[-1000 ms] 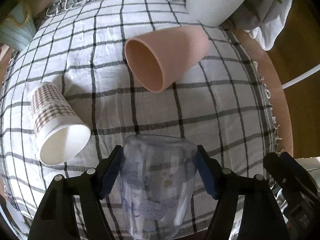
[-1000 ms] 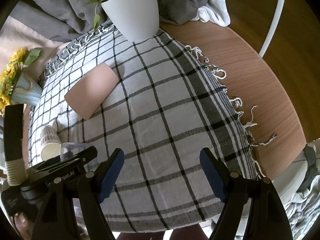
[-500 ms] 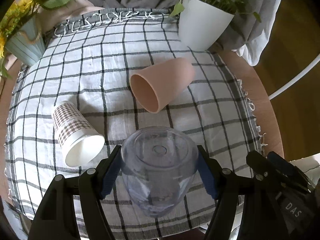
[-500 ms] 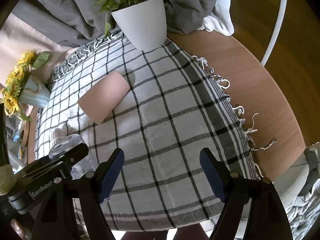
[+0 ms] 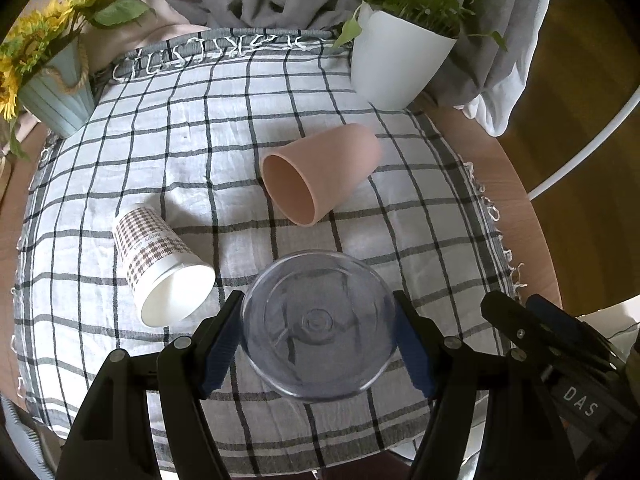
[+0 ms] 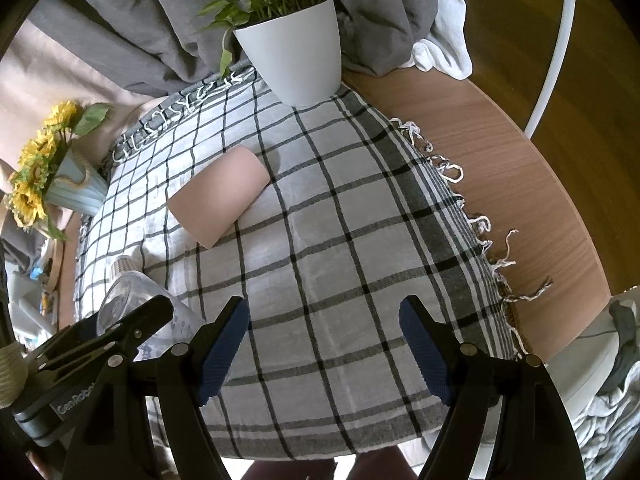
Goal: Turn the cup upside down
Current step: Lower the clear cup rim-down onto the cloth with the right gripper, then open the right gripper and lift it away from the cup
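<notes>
Since a second ago the clear cup (image 5: pixel 318 322) rotates in our left gripper (image 5: pixel 318 338); it lay with its side toward the lens, and now its flat base faces the left wrist camera, so its mouth points away toward the checked cloth (image 5: pixel 240 128); the view also pulls back, more of the table showing, which we read as a lift.

Left tongs closed on the clear cup, blue pads (image 5: pixel 222 342) pressing its wall on either side; the cup is held above the near part of the cloth, though whether its rim touches the fabric we cannot tell.

Right gripper (image 6: pixel 324 344) wide open, holding nothing, over the near edge of the cloth; unchanged in grip.

Pink cup (image 5: pixel 320 178) lies on its side mid-cloth; patterned paper cup (image 5: pixel 160 264) lies on its side to the left, apart from the clear one; neither has shifted.

Our judgement: the inversion looks almost complete; what remains is lowering the cup mouth-down onto the cloth and releasing.
</notes>
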Tool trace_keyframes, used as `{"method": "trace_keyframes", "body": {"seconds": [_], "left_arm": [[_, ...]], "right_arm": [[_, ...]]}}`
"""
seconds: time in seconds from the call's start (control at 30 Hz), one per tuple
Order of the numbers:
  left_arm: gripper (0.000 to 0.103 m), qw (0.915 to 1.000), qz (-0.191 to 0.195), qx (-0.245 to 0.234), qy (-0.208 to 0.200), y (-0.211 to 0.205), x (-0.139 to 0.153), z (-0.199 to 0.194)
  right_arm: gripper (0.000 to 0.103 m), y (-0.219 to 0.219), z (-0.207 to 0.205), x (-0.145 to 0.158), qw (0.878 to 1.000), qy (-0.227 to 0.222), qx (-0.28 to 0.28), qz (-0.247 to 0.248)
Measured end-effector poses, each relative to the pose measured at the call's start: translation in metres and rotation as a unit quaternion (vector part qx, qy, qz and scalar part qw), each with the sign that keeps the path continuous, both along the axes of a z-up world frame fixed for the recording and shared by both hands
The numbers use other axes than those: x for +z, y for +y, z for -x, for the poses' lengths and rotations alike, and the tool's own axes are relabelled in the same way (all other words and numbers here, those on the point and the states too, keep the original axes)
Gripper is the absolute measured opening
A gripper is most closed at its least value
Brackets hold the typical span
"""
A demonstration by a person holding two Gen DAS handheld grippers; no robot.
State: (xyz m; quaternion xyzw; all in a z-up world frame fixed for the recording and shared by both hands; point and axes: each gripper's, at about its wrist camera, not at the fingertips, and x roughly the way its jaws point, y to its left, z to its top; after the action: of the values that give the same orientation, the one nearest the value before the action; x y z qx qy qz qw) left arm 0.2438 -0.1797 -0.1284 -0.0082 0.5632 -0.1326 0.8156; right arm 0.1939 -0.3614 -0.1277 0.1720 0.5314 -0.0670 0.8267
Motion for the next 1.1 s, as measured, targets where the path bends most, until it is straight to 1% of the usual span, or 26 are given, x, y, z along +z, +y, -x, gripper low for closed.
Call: {"method": "trace_keyframes", "body": {"seconds": [0.57, 0.8, 0.93, 0.97, 1.03, 1.07, 1.1], "left_arm": [[0.071, 0.9999, 0.006, -0.010, -0.005, -0.010, -0.001, -0.010], [0.071, 0.9998, -0.001, -0.016, -0.011, -0.014, -0.002, -0.009], [0.071, 0.9996, -0.008, -0.022, -0.012, -0.016, -0.002, -0.008], [0.072, 0.9996, -0.009, -0.023, -0.013, -0.017, -0.002, -0.007], [0.077, 0.9994, -0.014, -0.024, -0.018, -0.018, -0.002, -0.007], [0.079, 0.9993, -0.017, -0.023, -0.022, -0.018, -0.001, -0.006], [0.083, 0.9992, -0.023, -0.021, -0.026, -0.018, -0.001, -0.005]], "right_arm": [[0.078, -0.006, 0.003, 0.000, 1.000, 0.001, -0.015, 0.003], [0.078, -0.008, 0.002, -0.001, 1.000, 0.002, -0.018, 0.013], [0.078, -0.007, 0.003, -0.003, 1.000, 0.006, -0.018, 0.008], [0.078, -0.008, 0.003, -0.003, 1.000, 0.005, -0.017, 0.009], [0.078, -0.007, 0.002, -0.003, 1.000, 0.006, -0.014, 0.009], [0.078, -0.006, 0.003, -0.003, 1.000, 0.005, -0.013, 0.011], [0.078, -0.005, 0.003, -0.003, 1.000, 0.004, -0.011, 0.014]]}}
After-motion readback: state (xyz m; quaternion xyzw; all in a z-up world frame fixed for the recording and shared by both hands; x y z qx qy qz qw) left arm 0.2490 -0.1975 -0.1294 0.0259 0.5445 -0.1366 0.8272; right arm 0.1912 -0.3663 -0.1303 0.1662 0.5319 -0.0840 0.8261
